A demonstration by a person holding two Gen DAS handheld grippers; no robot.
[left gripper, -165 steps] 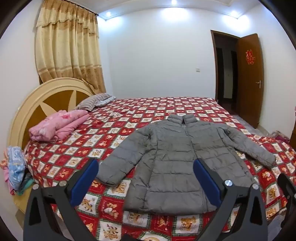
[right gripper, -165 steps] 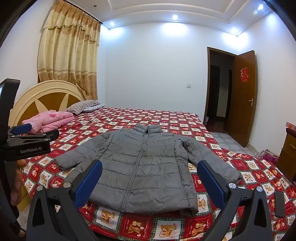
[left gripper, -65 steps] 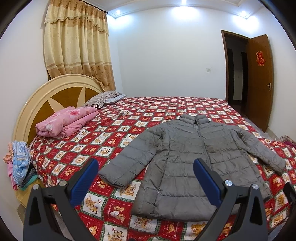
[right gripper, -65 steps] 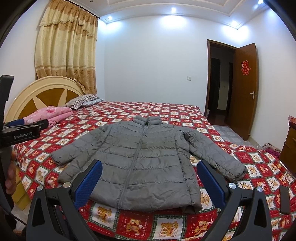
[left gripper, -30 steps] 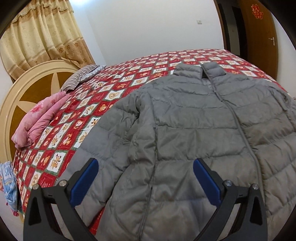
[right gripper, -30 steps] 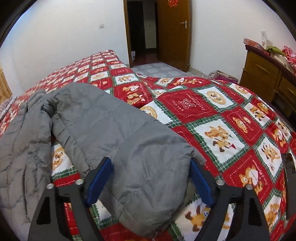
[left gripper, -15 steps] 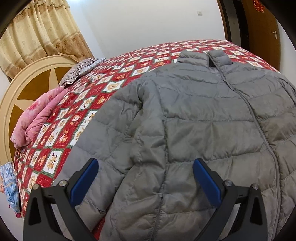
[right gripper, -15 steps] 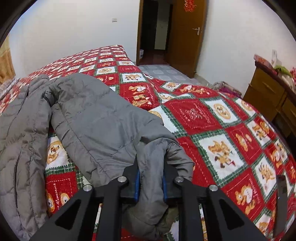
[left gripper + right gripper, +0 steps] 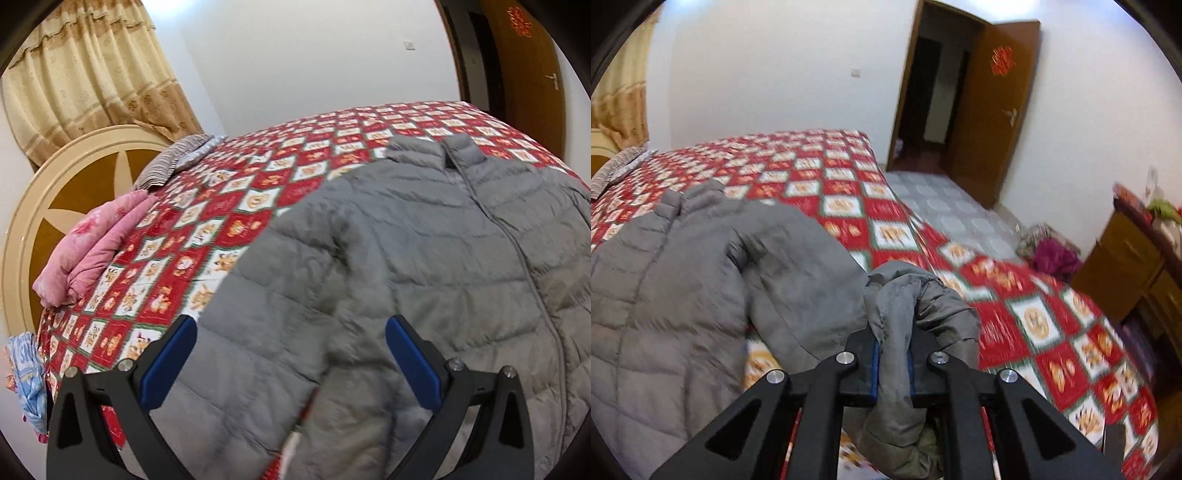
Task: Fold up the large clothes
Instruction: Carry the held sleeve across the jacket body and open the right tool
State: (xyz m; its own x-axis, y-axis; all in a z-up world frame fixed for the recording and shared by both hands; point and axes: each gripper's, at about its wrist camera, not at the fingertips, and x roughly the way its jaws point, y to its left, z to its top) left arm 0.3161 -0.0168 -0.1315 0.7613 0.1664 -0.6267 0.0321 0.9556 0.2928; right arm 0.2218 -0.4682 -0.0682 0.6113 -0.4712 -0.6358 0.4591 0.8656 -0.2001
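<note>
Lying spread across the bed (image 9: 229,206), the grey puffer jacket (image 9: 424,258) rests front up on a red checked bedspread, collar toward the far edge and zipper running down its middle. The left gripper (image 9: 291,354) hangs above the jacket's near sleeve with its blue-padded fingers (image 9: 168,350) wide apart and nothing between them. The right gripper (image 9: 892,360) has just been closing, and its fingers now pinch the cuff of the other sleeve (image 9: 897,314), which bunches up above the pads.

Around the jacket, a folded pink quilt (image 9: 96,243) and a striped pillow (image 9: 173,164) sit by the round headboard (image 9: 70,184) at the bed's left edge, beneath a beige curtain (image 9: 92,74).

Only the left wrist view shows the headboard in full and a blue cloth (image 9: 26,384) hanging at the bed's near left corner. Only the right wrist view shows the tiled floor, a wooden dresser (image 9: 1137,266) and a purple heap (image 9: 1052,258) beside it. The open door (image 9: 993,110) appears whole there, cut off in the other view.

Both views are blurred, and the jacket's hem is hidden behind the grippers.
</note>
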